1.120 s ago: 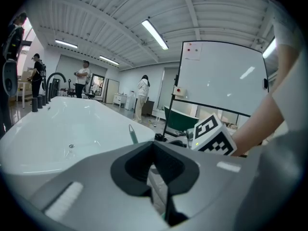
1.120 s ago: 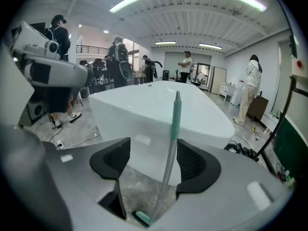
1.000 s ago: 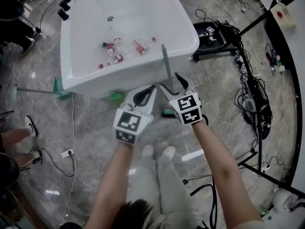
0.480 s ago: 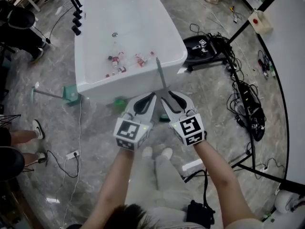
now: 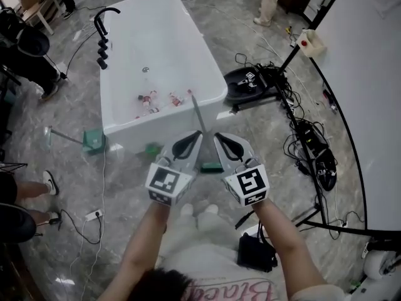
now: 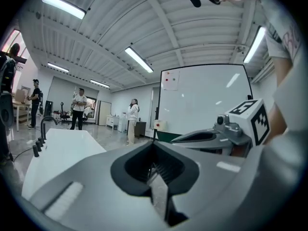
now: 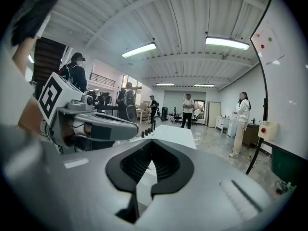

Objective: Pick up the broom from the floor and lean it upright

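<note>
The broom (image 5: 198, 119) has a grey handle and a green head (image 5: 211, 166). It stands on the floor with its handle leaning against the near rim of the white bathtub (image 5: 164, 115). My left gripper (image 5: 200, 134) and right gripper (image 5: 217, 135) hang side by side just in front of the broom, apart from it. Both are shut with nothing between the jaws. In the left gripper view the left gripper (image 6: 154, 143) has its tips together, and in the right gripper view the right gripper (image 7: 152, 143) does too.
Several small bottles (image 5: 150, 99) lie in the tub, and a black faucet (image 5: 102, 33) stands at its far left. A green dustpan (image 5: 94, 140) sits left of the tub. Cables and gear (image 5: 310, 146) crowd the right floor. A dark bag (image 5: 254, 253) lies by my feet, and people stand around.
Both grippers have risen and drawn back from the broom. The right gripper's jaws, spread beside the handle a second ago, have shut empty. The broom stays leaning on the tub.
</note>
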### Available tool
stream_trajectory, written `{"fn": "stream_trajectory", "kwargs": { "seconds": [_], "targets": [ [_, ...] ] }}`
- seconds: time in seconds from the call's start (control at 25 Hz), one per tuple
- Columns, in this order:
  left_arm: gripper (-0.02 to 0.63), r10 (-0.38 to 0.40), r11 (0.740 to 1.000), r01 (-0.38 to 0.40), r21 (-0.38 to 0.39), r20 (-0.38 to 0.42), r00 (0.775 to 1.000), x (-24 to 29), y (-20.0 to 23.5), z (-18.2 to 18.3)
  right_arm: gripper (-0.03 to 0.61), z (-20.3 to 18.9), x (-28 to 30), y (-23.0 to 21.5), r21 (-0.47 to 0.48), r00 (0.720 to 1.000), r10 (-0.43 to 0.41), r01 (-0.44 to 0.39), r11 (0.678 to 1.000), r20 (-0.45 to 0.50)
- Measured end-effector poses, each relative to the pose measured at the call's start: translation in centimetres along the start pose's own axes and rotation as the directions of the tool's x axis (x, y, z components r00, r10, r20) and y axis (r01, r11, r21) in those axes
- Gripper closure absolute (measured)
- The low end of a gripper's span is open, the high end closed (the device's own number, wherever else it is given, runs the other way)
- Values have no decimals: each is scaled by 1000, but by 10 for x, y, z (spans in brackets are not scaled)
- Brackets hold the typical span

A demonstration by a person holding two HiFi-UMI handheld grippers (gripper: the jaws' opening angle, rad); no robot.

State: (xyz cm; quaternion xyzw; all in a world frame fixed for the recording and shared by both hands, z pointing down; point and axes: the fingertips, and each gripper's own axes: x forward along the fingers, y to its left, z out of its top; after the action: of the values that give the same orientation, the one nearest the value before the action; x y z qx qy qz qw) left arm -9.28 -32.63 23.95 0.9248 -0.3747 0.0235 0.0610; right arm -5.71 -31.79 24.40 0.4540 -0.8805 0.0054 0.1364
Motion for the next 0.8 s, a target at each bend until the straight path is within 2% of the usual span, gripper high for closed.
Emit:
{"fn": "stream_trajectory", "kwargs": {
  "seconds": [0.2,0.4,0.56,0.8],
  "targets": [
    [615,-45,999,44,16,46,998,-11,-28,30,577,33,-32,13,-42,998,24,-21,999,64],
    [615,-73,997,72,15,74,995,-10,-39,52,577,47,-47,2,-23,998,-25,26,999,57],
    [615,-68,997,65,46,69,995,-4,-41,71,578,59,-52,-7,1,997,-50,50,999,63],
    [615,-66,993,60,105,58,996,4,-44,85,578,69,-52,-13,-21,995,-81,83,996,59]
  ]
}}
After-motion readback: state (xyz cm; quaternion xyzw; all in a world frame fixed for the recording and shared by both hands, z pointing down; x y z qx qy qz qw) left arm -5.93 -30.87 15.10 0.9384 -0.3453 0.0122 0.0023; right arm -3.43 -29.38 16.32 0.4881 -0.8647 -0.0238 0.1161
